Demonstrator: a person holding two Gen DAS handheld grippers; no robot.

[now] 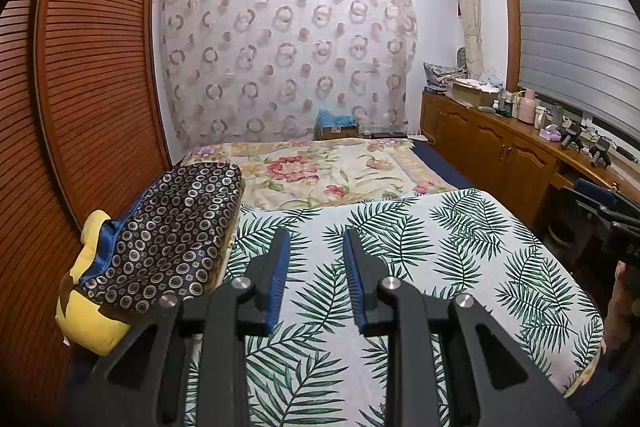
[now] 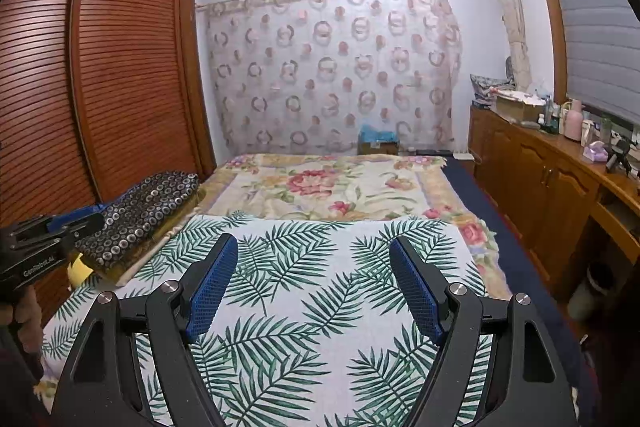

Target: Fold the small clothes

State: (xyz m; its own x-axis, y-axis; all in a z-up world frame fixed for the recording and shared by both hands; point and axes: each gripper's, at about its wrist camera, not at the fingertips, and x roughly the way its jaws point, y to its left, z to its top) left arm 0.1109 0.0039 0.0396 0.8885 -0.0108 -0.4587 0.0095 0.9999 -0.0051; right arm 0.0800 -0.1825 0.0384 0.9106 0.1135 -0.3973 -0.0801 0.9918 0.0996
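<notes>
A white cloth with green fern leaves (image 1: 400,259) lies flat on the bed; it also shows in the right wrist view (image 2: 312,291). A folded dark cloth with small ring patterns (image 1: 172,227) rests at the bed's left edge, also seen in the right wrist view (image 2: 148,211). My left gripper (image 1: 317,239) hovers above the leaf cloth, jaws parted and empty. My right gripper (image 2: 314,247) hovers above the same cloth, jaws wide apart and empty. The left gripper body (image 2: 40,243) shows at the left of the right wrist view. No small garment is visible between the fingers.
A yellow plush toy (image 1: 88,311) sits under the dark cloth. A floral blanket (image 1: 320,171) covers the far half of the bed. A slatted wooden wardrobe (image 1: 92,75) stands left. A wooden cabinet (image 1: 488,143) with clutter runs along the right.
</notes>
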